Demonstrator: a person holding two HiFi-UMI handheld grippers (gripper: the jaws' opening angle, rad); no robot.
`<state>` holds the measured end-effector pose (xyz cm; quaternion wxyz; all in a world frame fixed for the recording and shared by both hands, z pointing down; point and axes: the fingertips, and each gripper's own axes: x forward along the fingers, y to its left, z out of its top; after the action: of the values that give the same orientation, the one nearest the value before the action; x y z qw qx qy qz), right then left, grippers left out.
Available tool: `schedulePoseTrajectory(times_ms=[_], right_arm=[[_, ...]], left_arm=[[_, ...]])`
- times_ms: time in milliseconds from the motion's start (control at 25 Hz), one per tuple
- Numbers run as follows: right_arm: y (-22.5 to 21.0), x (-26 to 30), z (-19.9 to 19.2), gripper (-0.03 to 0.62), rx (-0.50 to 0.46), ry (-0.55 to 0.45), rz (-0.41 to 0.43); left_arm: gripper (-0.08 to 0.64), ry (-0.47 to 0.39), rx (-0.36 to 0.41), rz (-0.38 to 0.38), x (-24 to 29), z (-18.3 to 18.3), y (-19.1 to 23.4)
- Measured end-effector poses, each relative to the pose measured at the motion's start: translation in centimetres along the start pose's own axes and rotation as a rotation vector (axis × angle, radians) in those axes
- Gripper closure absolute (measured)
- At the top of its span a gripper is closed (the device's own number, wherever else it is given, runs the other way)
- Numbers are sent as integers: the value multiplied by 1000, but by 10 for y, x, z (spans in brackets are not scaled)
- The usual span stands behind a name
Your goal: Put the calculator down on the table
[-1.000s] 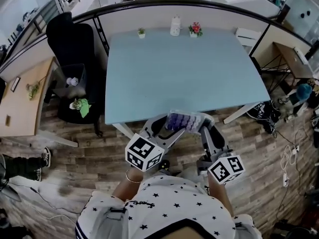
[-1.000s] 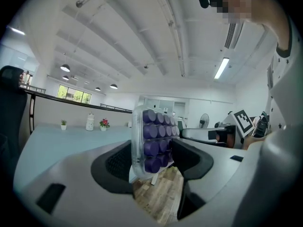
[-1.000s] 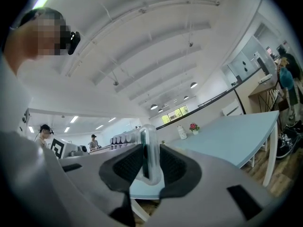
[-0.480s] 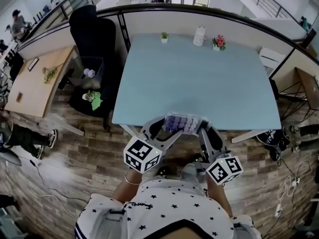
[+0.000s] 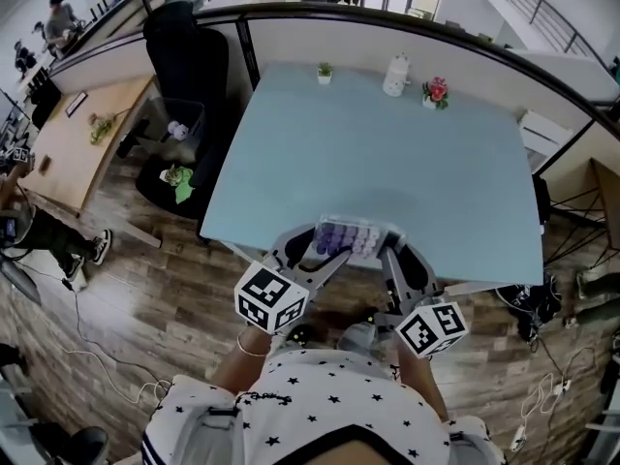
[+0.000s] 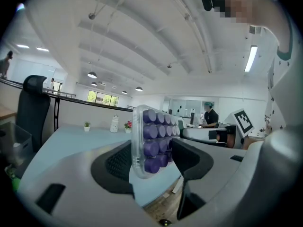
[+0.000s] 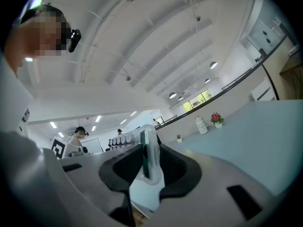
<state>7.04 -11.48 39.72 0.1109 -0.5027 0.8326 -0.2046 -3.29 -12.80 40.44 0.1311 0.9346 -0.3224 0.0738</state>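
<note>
Along far edge of table: plant, bottle, flowers

Lower centre of the head view: two bare forearms reach forward from the body. The left gripper and right gripper sit side by side, pointing up-frame, each with its jaws clamped on one end of the calculator.

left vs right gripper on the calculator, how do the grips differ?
Left gripper has its jaws wider, across the calculator's purple-keyed body; right gripper has them closer, on its thin clear edge. Left gripper view shows the keys at an angle; right gripper view shows the calculator edge-on. Left gripper takes its left end, right gripper its right end. Shared: both are shut on it near the table's front edge, not set down.
</note>
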Motion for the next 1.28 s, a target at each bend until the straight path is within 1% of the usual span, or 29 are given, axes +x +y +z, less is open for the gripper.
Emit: schedulePoseTrajectory(times_ms=[400,760,1000,1280], right_arm=[[-58,5,16,499,46,22,54],[-79,27,24,500,54,71,139],[-95,32,26,499,72,81,172],[-113,22,33,500,78,73,189]], left_arm=[[293,34,3,68,55,3,-10],[293,39,-21,164,74,8,0],[293,43,-16,201,88,8,0],[291,42,0,216,105,9,-15]])
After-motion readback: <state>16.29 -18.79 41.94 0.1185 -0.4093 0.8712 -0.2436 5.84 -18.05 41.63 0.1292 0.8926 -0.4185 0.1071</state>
